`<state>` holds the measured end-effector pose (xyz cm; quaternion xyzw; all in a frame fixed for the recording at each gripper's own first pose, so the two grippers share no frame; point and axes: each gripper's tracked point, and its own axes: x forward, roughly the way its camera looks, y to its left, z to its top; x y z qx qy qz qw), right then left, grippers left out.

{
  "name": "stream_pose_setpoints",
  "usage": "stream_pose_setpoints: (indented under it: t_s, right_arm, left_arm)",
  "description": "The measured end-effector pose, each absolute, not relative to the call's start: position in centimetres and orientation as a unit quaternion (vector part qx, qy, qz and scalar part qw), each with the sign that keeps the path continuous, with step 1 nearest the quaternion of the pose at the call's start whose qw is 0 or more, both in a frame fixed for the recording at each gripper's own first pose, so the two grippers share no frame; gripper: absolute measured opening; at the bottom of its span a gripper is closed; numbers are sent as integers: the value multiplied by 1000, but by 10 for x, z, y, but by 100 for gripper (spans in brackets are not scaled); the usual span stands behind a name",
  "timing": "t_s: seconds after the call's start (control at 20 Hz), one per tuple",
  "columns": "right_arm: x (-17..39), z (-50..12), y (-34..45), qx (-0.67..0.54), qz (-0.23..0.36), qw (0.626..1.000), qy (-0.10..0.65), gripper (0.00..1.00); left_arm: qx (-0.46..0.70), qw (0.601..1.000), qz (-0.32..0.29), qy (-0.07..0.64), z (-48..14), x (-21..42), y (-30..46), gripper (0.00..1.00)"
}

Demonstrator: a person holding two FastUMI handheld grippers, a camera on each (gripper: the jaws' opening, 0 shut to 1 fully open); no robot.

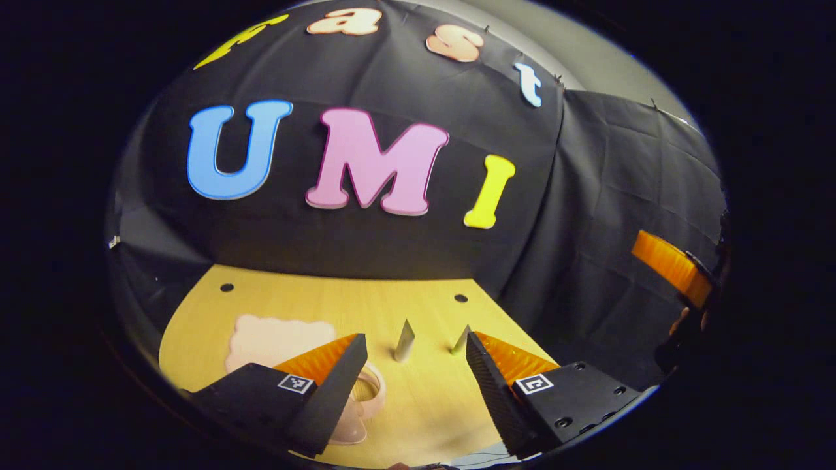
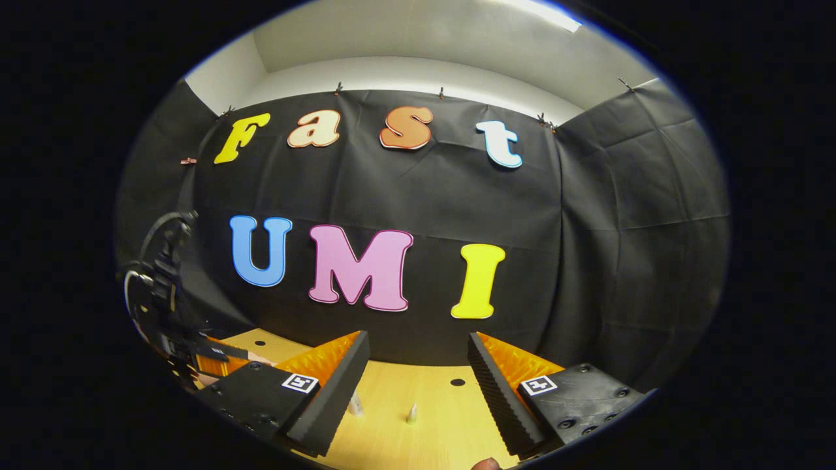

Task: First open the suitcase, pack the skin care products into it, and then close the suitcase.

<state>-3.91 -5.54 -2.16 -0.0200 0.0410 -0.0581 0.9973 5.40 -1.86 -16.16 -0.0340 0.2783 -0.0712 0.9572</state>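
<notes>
- Wooden tabletop (image 1: 418,307) against the booth's black cloth wall, two dark holes near its far edge.
- Left gripper (image 1: 416,356): fingers spread wide, empty, above the tabletop's near part.
- Pink suitcase (image 1: 277,339): toward the tabletop's left edge, partly hidden behind the left finger.
- Two skin care tubes (image 1: 404,341), upright, mid-tabletop, apart from each other.
- Right gripper (image 2: 418,356): fingers spread wide, empty, raised over the near edge.

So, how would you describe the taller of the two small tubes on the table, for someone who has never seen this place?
Find the yellow wooden table in front of the black cloth wall. Near its middle, ahead of the open left hand-held gripper, two small tubes stand upright, apart from each other. The taller tube is the pale grey one on the left; its neighbour is shorter and greenish.
</notes>
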Motion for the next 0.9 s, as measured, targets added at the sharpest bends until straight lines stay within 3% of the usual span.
stream_pose_setpoints:
  t_s: [0.2,0.4,0.8,0.9]
  right_arm:
    - [-47,-37,-86,-5,-85,995,51,96]
    - [-59,-60,-120,16,-112,991,74,96]
    - [-79,-91,-172,20,-150,982,113,97]
    - [-79,-95,-179,14,-152,981,120,97]
  left_arm:
    - [-20,911,-42,409,-244,68,-12,97]
    - [27,877,-23,480,-303,102,-11,97]
    - [8,819,41,572,-391,131,6,97]
    - [11,816,43,576,-400,137,2,91]
